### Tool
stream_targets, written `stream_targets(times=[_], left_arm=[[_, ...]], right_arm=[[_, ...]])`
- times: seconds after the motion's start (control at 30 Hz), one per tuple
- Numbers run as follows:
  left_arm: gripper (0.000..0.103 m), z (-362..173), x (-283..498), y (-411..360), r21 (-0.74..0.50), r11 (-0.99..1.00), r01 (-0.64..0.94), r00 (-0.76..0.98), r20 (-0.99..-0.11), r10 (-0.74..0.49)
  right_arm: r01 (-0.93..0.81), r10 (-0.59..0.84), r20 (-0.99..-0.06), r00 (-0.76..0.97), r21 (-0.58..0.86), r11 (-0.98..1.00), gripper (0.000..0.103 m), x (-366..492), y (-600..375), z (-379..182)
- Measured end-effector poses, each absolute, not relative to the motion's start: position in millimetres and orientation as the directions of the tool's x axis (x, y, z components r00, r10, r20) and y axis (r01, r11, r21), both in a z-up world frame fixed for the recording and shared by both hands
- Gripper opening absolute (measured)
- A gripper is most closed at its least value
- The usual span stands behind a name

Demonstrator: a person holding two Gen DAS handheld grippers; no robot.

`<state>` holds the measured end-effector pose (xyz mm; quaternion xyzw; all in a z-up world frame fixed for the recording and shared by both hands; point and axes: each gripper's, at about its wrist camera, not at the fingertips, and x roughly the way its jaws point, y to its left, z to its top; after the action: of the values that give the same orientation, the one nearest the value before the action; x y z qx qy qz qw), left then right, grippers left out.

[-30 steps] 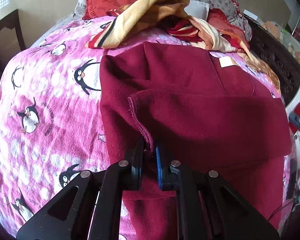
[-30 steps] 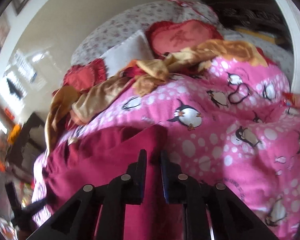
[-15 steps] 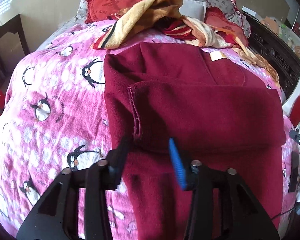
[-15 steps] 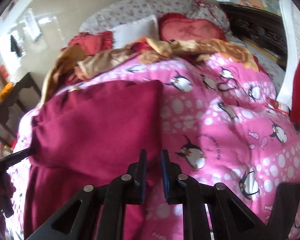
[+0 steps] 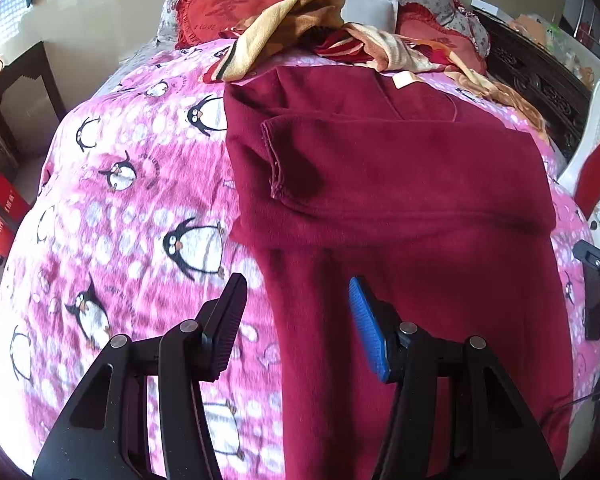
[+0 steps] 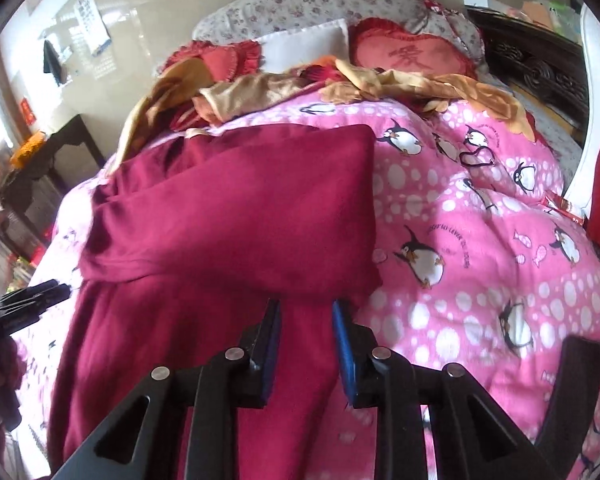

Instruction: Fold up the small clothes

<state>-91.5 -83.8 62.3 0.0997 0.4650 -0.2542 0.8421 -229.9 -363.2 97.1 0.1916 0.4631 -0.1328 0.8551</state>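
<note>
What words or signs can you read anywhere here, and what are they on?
"爱": on the red heart cushion.
"Nil", the rest unclear: on the red box beside the bed.
Print ringing the penguins on the blanket: too small to read.
Papers on the wall: blurred.

The pink penguin blanket (image 5: pixel 140 208) beside the red garment (image 5: pixel 400 184) lies bare. A heap of clothes (image 5: pixel 320 20) blocks the far end.
</note>
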Motion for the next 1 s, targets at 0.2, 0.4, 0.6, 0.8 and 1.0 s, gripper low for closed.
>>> stream_targets(times=[0.2, 0.4, 0.6, 0.8, 1.0], left_arm=[[0.053, 63, -115, -67, -0.104, 0.835, 0.540, 0.417, -0.829, -0.373], [0.053, 58, -141, -42, -0.140, 0.816, 0.561, 0.364, -0.843, -0.395], [0.053, 49, -168, -16, -0.153, 0.794, 0.589, 0.310, -0.864, -0.396], [0.053, 43, -193, 4, -0.176, 0.785, 0.594, 0.264, -0.879, -0.398], [0.053, 35, -213, 10, -0.157, 0.776, 0.611, 0.240, -0.897, -0.370]], right_arm=[[0.370, 0.068, -0.843, 0.534, 0.305, 0.877, 0.039, -275, -332, 103], [0.371, 0.111, -0.860, 0.499, 0.327, 0.869, 0.040, -320, -303, 98], [0.369, 0.158, -0.857, 0.490, 0.368, 0.854, 0.042, -356, -287, 93], [0.347, 0.229, -0.855, 0.466, 0.414, 0.841, 0.043, -373, -268, 78], [0.289, 0.216, -0.846, 0.487, 0.390, 0.874, 0.008, -378, -251, 77]])
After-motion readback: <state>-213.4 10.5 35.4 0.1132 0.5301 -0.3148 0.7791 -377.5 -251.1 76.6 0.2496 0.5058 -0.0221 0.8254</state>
